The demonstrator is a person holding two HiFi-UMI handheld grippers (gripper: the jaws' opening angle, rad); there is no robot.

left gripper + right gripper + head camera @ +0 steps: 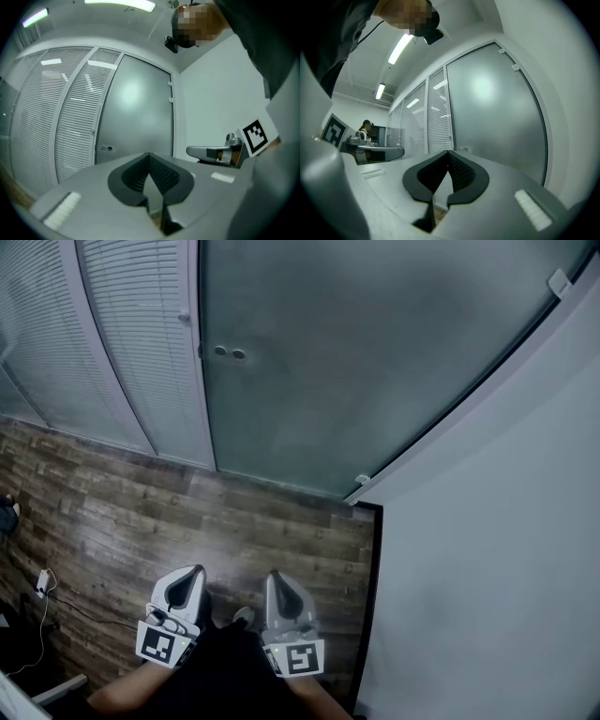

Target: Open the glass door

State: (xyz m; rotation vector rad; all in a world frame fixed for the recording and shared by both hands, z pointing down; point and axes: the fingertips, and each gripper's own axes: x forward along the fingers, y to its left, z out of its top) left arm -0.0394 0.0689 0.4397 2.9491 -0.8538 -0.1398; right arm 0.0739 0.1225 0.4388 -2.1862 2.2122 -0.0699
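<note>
The frosted glass door (375, 362) stands closed ahead, with two small round fittings (229, 353) near its left edge and hinge clips (560, 282) on its right edge. Both grippers are held low over the wood floor, well short of the door. My left gripper (192, 571) is shut and empty, and my right gripper (274, 575) beside it is also shut and empty. The left gripper view has its jaws (150, 155) meeting in front of the door (136, 112), its fittings (107, 148) far off. In the right gripper view the jaws (449, 153) meet before the door (497, 112).
Partitions with white blinds (122, 343) adjoin the door on the left. A white wall (497, 549) with a black skirting strip (377, 596) runs along the right. A cable with a white plug (42, 582) lies on the floor at left. A person (365, 129) stands far behind.
</note>
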